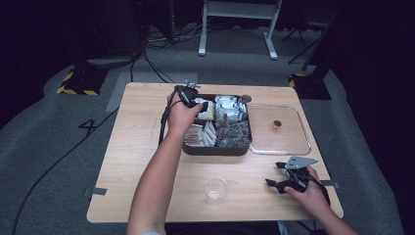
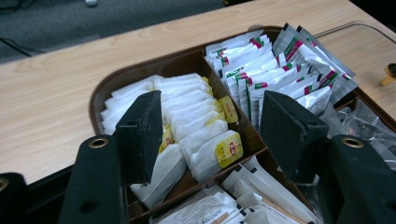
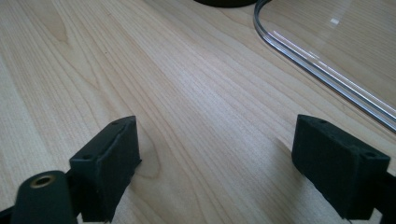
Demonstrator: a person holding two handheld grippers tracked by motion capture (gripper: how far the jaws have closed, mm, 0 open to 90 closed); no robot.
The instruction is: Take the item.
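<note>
Hovering over the brown tray (image 1: 215, 149), the left gripper (image 2: 212, 135) spreads its jaws astride the white tea bags (image 2: 196, 121) in the tray's far-left compartment; right gripper (image 3: 219, 158), also spread, rests well nearer.

Tray (image 2: 100, 95): near edge cut off, left gripper view. Sachet (image 2: 299, 56) print: illegible. Lid (image 3: 322, 70): mostly beyond frame, right gripper view. Small object (image 1: 277, 125) on lid: unidentifiable.
</note>
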